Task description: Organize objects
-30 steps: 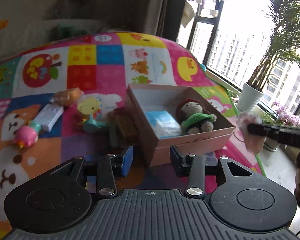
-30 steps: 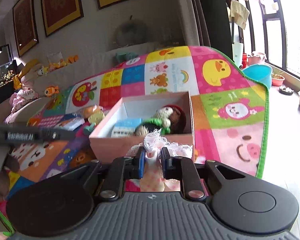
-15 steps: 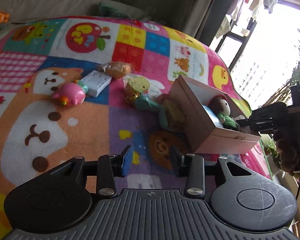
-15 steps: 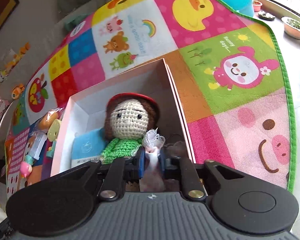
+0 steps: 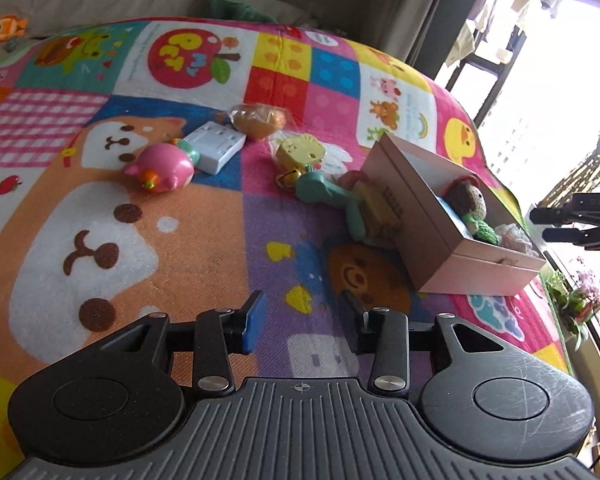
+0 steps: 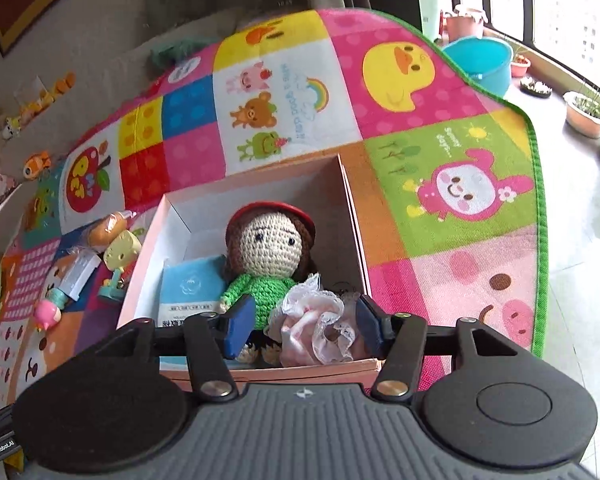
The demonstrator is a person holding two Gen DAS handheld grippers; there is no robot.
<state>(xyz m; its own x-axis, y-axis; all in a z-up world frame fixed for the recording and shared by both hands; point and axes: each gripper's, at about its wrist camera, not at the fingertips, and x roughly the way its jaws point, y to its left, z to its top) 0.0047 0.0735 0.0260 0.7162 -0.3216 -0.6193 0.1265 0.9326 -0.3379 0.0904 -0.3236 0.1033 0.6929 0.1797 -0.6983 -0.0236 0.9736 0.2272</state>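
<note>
- The pink box (image 6: 356,236) sits on the colourful play mat (image 6: 452,184) and already holds three things: a crocheted doll (image 6: 268,256) in a green top, a blue packet (image 6: 188,286) beside it, and a frilly pink cloth (image 6: 320,320) at the near end.
- The right gripper (image 6: 302,328) hangs over that near end; its jaws have just been opening, and the frilly cloth lies between them with neither pad pressing on it, so that item looks delivered.
- Left out on the mat: a pink pig toy (image 5: 162,168), a white block (image 5: 216,146), a wrapped orange snack (image 5: 258,120), a yellow figure (image 5: 302,152), a teal toy (image 5: 328,196) and a brown piece (image 5: 380,212) lying against the box's side.
- The left gripper (image 5: 300,326) hovers released above bare mat, grasping nothing.
- By my reckoning, roughly a third is done.
</note>
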